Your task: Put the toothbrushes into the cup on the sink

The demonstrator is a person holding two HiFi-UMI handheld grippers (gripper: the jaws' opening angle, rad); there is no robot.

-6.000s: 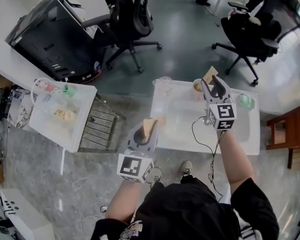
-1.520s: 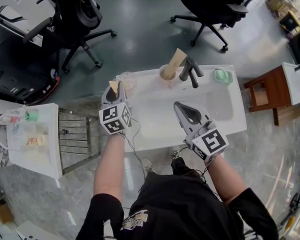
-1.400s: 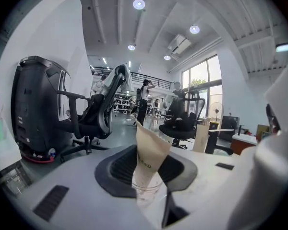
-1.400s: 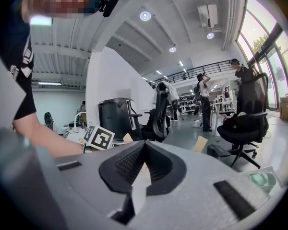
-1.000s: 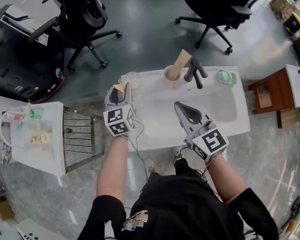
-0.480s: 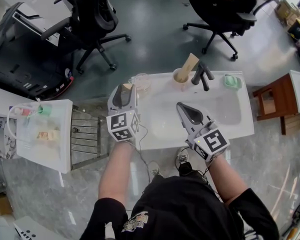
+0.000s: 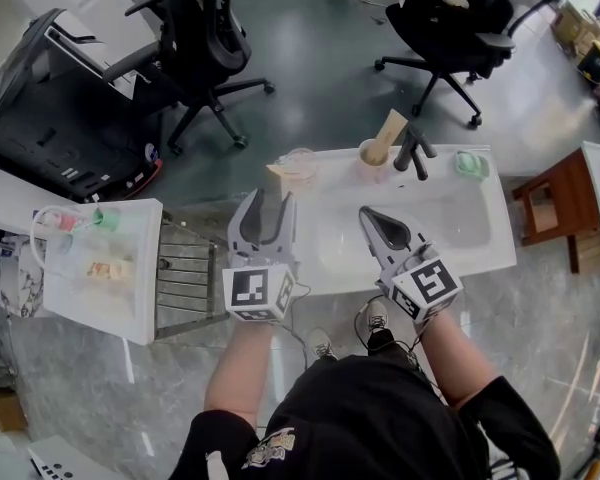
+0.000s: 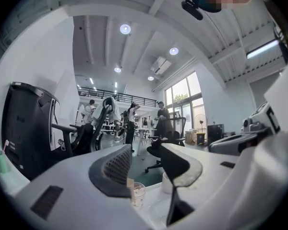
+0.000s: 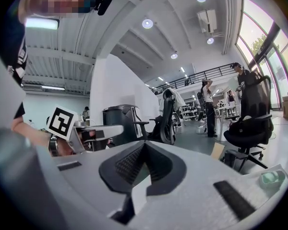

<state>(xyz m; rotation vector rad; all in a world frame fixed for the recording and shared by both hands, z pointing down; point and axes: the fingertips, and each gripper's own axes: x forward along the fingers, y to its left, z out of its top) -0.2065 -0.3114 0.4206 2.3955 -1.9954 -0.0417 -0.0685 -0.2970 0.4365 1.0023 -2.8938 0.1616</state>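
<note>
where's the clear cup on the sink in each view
Head view: clear cup at the sink's back left corner, just past the left gripper.
Left gripper view: cup low centre, in the gap between the open fingers.
Right gripper view: not in it.
Shared landmark: black office chair beyond the sink; mid-frame in the left gripper view, far right in the right.
</note>
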